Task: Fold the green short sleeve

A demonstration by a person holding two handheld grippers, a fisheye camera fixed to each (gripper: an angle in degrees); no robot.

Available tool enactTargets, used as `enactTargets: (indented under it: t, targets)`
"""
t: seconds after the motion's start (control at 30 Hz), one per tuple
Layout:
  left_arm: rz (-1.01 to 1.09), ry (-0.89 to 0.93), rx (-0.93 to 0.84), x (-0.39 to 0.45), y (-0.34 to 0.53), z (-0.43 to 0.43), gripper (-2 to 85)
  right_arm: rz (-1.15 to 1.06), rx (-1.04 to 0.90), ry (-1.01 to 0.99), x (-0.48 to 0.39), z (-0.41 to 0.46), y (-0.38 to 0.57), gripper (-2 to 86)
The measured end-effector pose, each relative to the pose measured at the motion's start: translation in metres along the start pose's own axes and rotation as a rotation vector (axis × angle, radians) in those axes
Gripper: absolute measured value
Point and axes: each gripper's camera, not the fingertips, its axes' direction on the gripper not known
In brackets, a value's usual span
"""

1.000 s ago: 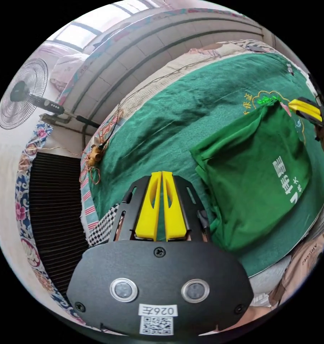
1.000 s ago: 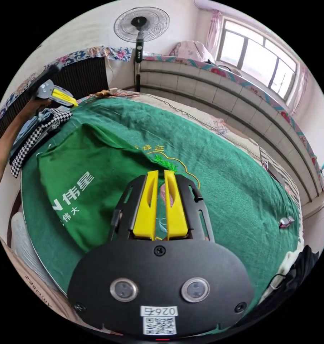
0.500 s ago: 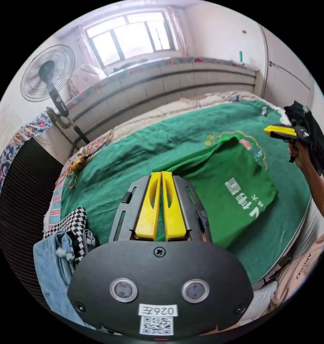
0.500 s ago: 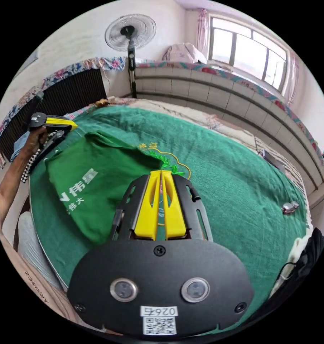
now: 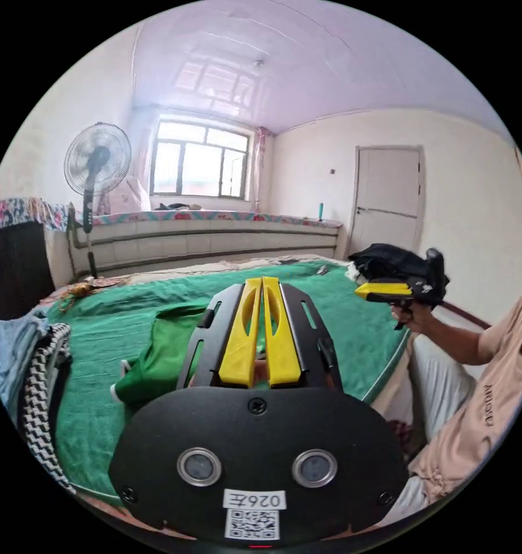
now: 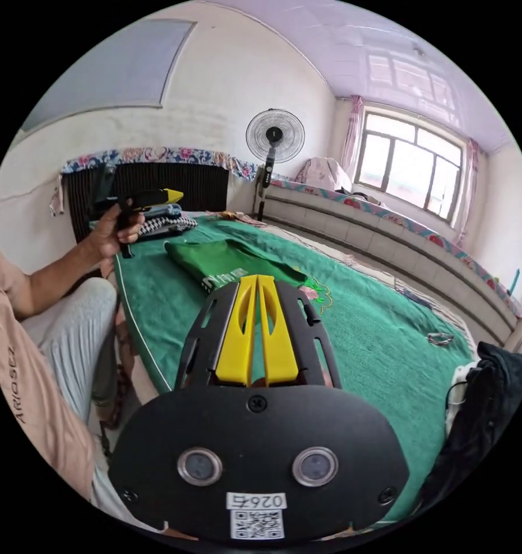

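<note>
Now we hold the left tool (image 5: 262, 332) and the right tool (image 6: 256, 329) lifted clear, each with its yellow jaws pressed together on nothing. The green short-sleeved cotton shirt (image 6: 229, 266) lies folded on the bed's green cover (image 6: 382, 340), ahead of both tools. Its upper layer looks loose; we judge a careless regrasp could undo the fold.
</note>
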Motion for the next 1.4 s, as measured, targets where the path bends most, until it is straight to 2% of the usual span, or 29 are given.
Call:
enactTargets:
  t: [0.07, 0.17, 0.37, 0.53, 0.67, 0.77, 0.9, 0.97, 1.2, 1.4]
  targets:
    - [0.166, -0.225, -0.156, 0.026, 0.024, 0.016, 2.1, -0.092, -0.077, 0.111, -0.038, 0.015, 0.008, -0.1]
    - [0.404, -0.382, -0.348, 0.049, 0.058, 0.039, 7.4, -0.243, -0.215, 0.160, -0.082, 0.047, 0.012, 4.0]
    - [0.699, -0.541, -0.539, 0.057, 0.105, 0.066, 11.9, -0.485, -0.342, 0.227, -0.158, 0.110, 0.012, 6.5]
    - [0.871, -0.563, -0.703, 0.049, 0.133, 0.099, 15.3, -0.611, -0.456, 0.264, -0.201, 0.164, 0.011, 9.0]
    - [0.914, -0.556, -0.666, 0.051, 0.142, 0.103, 16.4, -0.671, -0.467, 0.306, -0.230, 0.189, 0.013, 9.5]
    - [0.973, -0.677, -0.705, 0.048, 0.154, 0.119, 16.3, -0.698, -0.452, 0.349, -0.247, 0.202, 0.015, 10.0]
    - [1.012, -0.636, -0.740, 0.054, 0.167, 0.130, 11.9, -0.708, -0.452, 0.380, -0.261, 0.219, 0.010, 10.4]
    - [1.032, -0.680, -0.695, 0.057, 0.177, 0.132, 11.3, -0.685, -0.461, 0.383, -0.264, 0.231, 0.005, 10.3]
    - [0.964, -0.795, -0.638, 0.061, 0.189, 0.139, 12.6, -0.641, -0.468, 0.380, -0.272, 0.253, -0.007, 11.1]
    - [0.940, -0.831, -0.657, 0.062, 0.196, 0.149, 12.0, -0.669, -0.437, 0.489, -0.297, 0.274, -0.005, 9.3]
